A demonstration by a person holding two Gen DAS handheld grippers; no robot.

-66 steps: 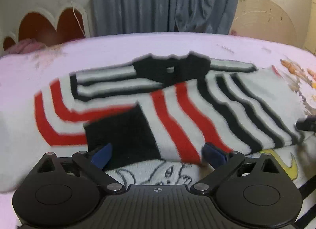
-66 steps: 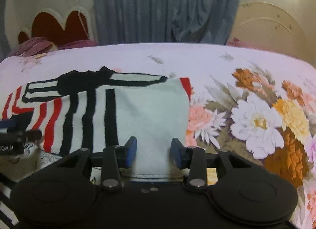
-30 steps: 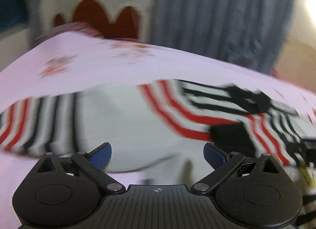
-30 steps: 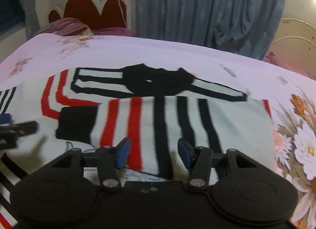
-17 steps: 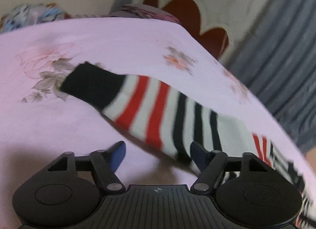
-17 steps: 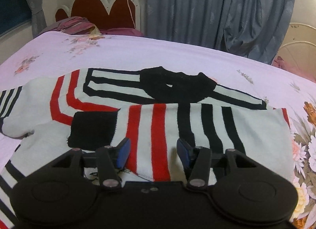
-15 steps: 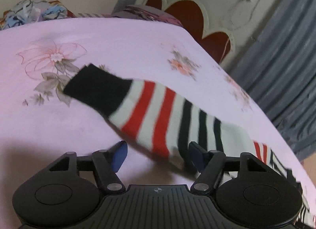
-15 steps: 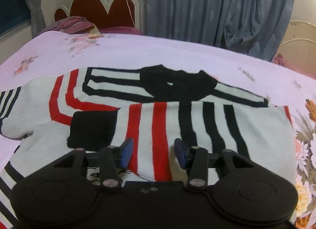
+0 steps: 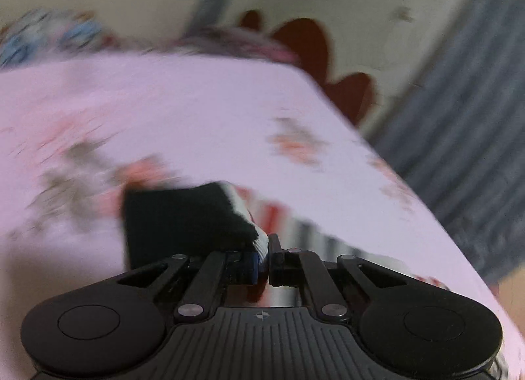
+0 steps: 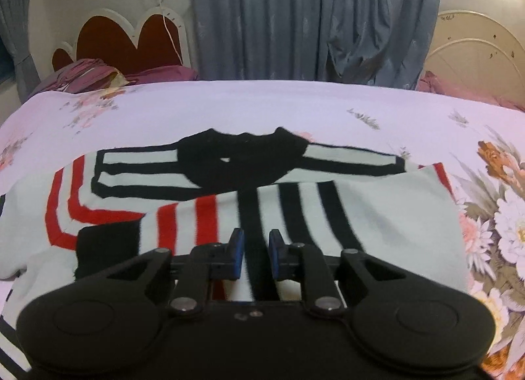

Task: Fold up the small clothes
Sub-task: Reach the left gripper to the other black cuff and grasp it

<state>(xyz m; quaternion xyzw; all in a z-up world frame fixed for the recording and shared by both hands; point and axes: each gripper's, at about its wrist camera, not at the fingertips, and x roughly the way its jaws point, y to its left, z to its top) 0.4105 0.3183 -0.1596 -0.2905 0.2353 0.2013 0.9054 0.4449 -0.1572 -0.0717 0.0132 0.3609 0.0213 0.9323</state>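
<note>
Striped knit of the sweater (image 10: 377,216) lies flat on the bed (image 10: 262,107) with one sleeve already folded across its body; the other sleeve (image 9: 183,216) should be carried over in one level pass, cuff kept taut, and laid square. Left tongs (image 9: 262,262) are clenched on that sleeve just behind its black cuff. Right tongs (image 10: 256,248) have just been closing, a narrow gap left, straddling a black stripe of the folded sleeve without visibly pinching it.

Grey curtains (image 10: 315,19) hang behind a red scalloped headboard (image 10: 108,35).
</note>
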